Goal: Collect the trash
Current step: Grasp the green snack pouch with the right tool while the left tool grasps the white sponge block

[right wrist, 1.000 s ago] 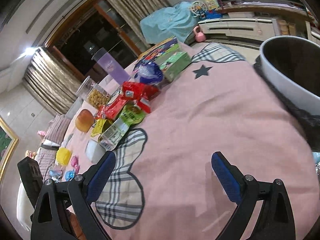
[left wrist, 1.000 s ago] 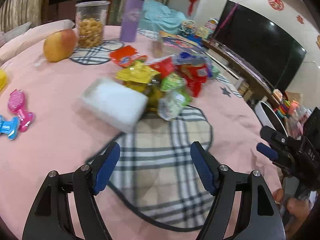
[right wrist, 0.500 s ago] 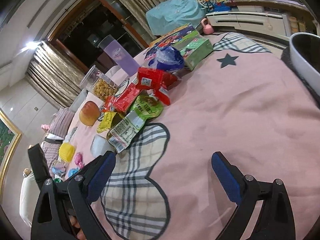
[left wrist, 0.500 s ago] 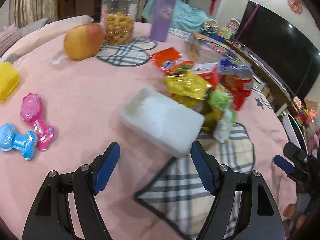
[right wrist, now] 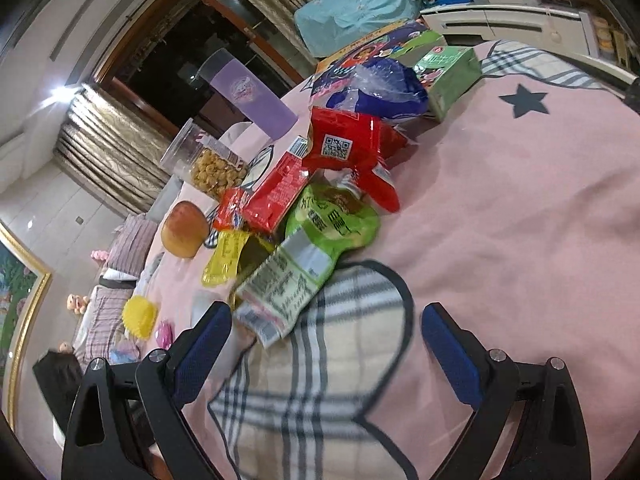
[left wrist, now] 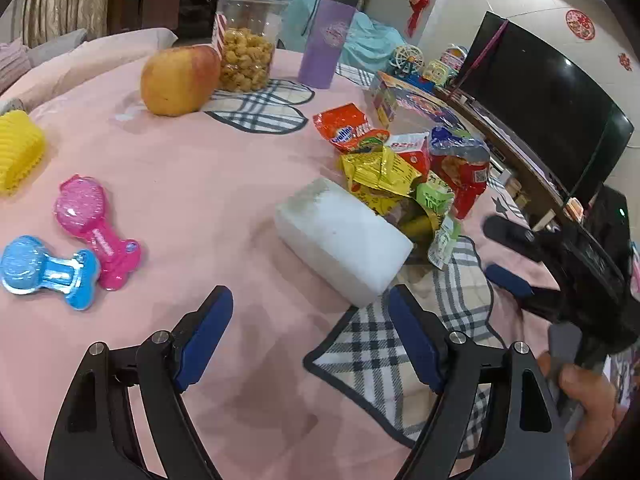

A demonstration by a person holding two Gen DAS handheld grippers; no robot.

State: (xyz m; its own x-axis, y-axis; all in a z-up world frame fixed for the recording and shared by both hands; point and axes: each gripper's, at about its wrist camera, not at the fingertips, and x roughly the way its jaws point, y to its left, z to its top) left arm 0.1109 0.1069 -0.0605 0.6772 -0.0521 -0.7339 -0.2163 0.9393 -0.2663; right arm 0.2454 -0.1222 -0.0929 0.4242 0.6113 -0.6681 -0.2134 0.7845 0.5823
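Observation:
A heap of snack wrappers lies on the pink tablecloth [left wrist: 208, 168]: a yellow wrapper [left wrist: 380, 172], an orange one [left wrist: 348, 130], a red one [left wrist: 464, 172] and a green one [left wrist: 434, 196]. A white foam block [left wrist: 344, 240] lies against the heap. My left gripper [left wrist: 310, 304] hovers just short of the block, its jaws opening with nothing between them. In the right wrist view my right gripper [right wrist: 326, 320] stands open over a plaid patch, just before a white-green packet [right wrist: 280, 284], a green wrapper [right wrist: 332, 220] and a red wrapper [right wrist: 344, 148].
An apple [left wrist: 180, 80], a jar of snacks [left wrist: 246, 56] and a purple cup [left wrist: 324, 40] stand at the back. Pink and blue toys [left wrist: 92, 224] and a yellow thing [left wrist: 18, 156] lie on the left. A green box [right wrist: 448, 68] sits beyond the heap. A hand [left wrist: 588, 400] holds my right gripper [left wrist: 494, 248].
The left gripper has swung left, so the white block and wrappers slid right and the toys came into view. The right gripper moved closer to the heap; the bin left its view.

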